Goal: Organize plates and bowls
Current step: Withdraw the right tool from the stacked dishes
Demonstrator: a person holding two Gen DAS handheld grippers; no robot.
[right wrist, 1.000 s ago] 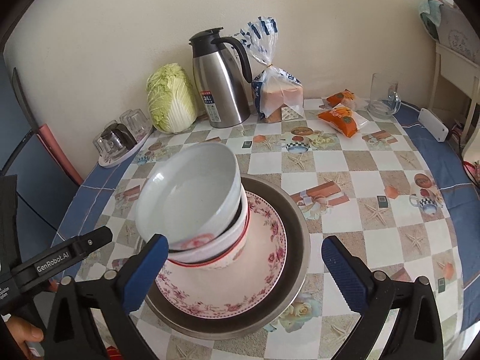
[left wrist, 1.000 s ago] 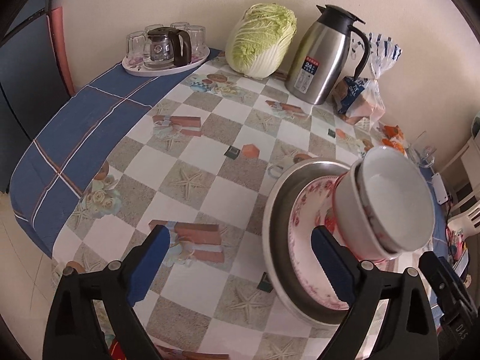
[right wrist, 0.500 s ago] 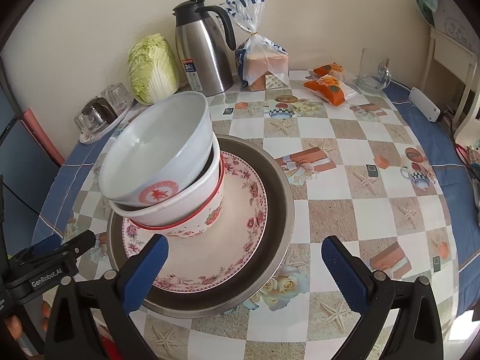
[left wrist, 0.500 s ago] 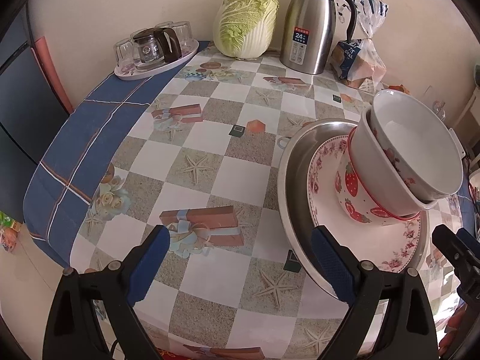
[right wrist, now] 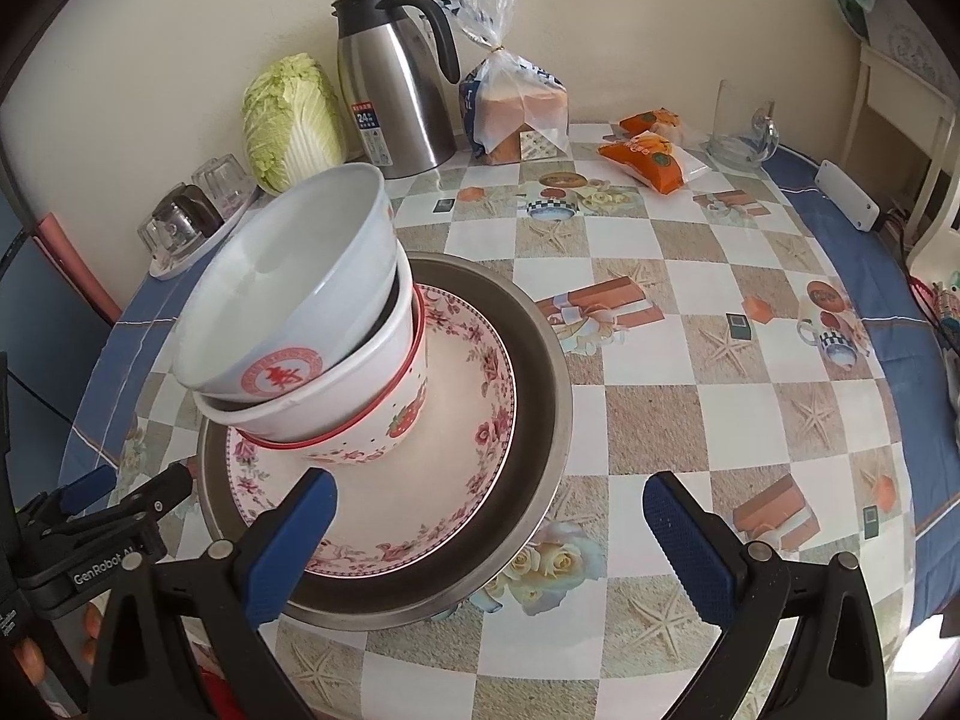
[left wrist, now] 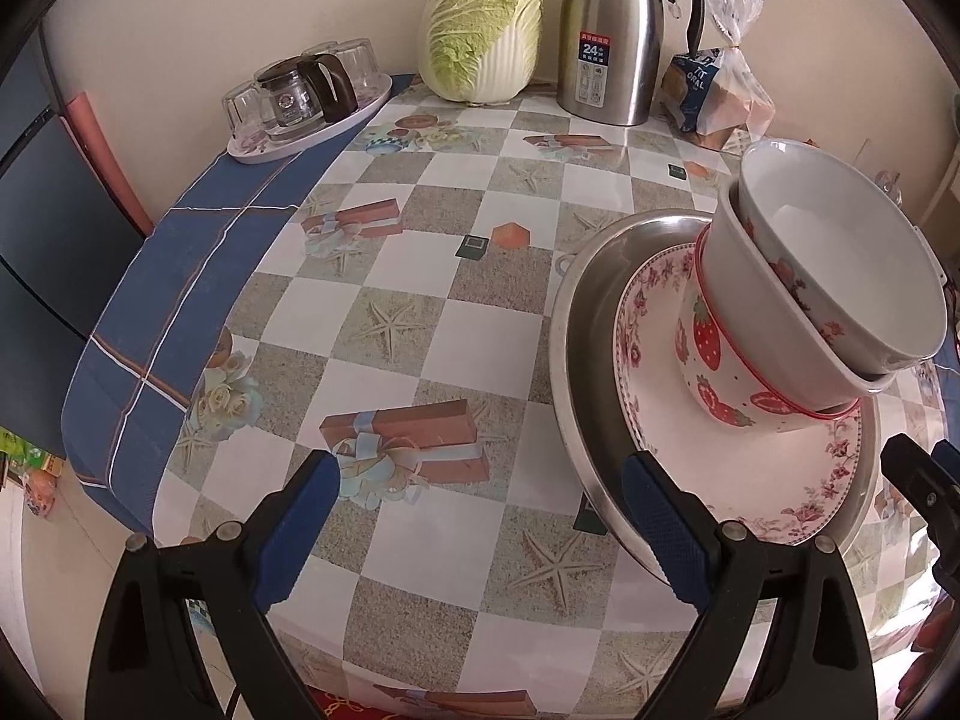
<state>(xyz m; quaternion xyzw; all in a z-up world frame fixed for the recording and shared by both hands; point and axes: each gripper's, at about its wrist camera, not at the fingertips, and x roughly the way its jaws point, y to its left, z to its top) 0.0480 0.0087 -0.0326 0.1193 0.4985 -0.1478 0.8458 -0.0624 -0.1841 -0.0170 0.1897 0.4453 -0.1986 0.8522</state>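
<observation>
The stacked bowls [right wrist: 300, 354] sit tilted on the floral plate [right wrist: 456, 420] inside the steel dish [right wrist: 540, 360], near the table's [right wrist: 660, 432] front edge, between the left gripper [left wrist: 480, 531] and the right gripper [right wrist: 489, 540], both spread apart and holding nothing.

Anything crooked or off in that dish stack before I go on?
Yes. The top white bowl sits tilted in the bowl beneath, leaning toward the left gripper. The bowls stand off-centre on the floral plate, inside the metal dish. Nothing looks spilled or chipped.
</observation>
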